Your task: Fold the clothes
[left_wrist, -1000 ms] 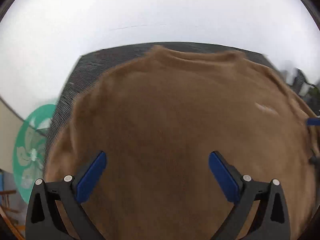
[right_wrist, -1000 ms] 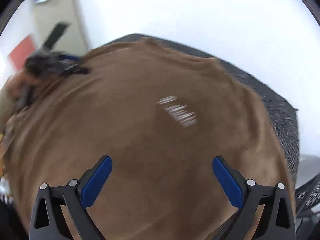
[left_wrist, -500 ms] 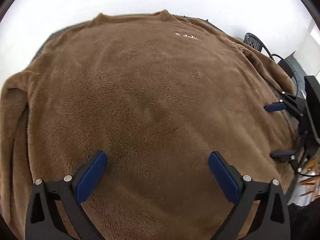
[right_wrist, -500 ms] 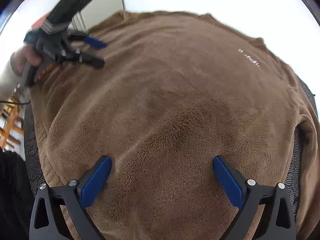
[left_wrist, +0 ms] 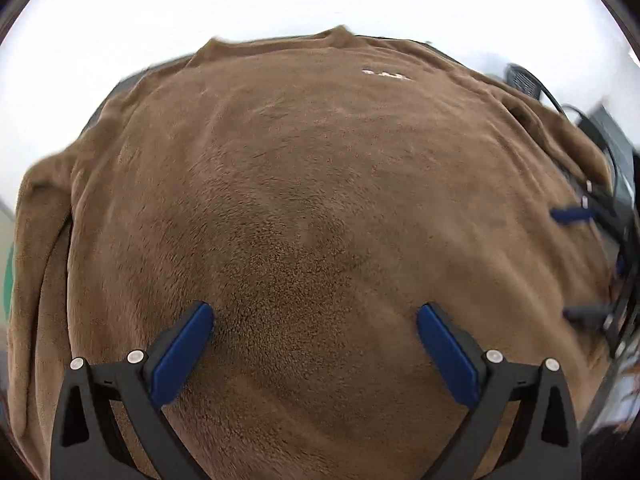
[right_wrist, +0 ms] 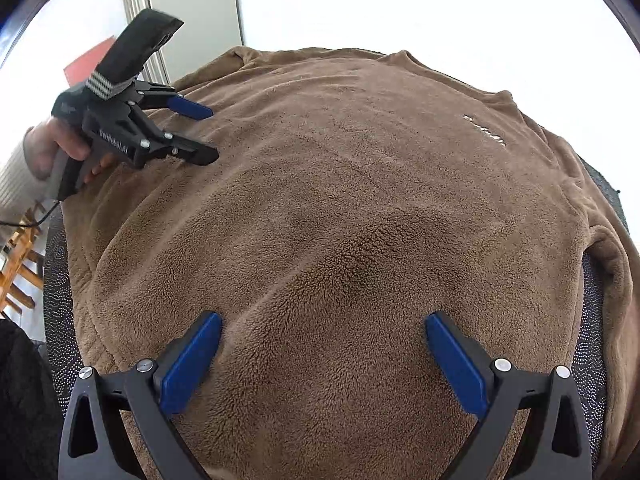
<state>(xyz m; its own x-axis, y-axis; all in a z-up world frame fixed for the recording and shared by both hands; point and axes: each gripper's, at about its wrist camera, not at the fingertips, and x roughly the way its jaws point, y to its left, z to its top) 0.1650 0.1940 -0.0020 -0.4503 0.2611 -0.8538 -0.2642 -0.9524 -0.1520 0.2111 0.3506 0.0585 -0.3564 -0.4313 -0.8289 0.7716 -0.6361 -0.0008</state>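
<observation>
A brown fleece sweater lies spread flat and fills most of both views, its collar at the far edge and a small white logo near it. My left gripper hovers open over the lower part of the sweater with nothing between its fingers. My right gripper is open too, low over the sweater near its hem. In the right wrist view my left gripper shows at the left, held by a hand. In the left wrist view my right gripper appears blurred at the right edge.
The sweater rests on a dark dotted table surface that shows along the left and right edges. A grey cabinet stands by the white wall at the back left. Wooden chair parts show at the far left.
Both views were blurred and swinging a second ago and have settled over the sweater. Both grippers stayed open; the left view has tilted slightly back since half a second ago.
</observation>
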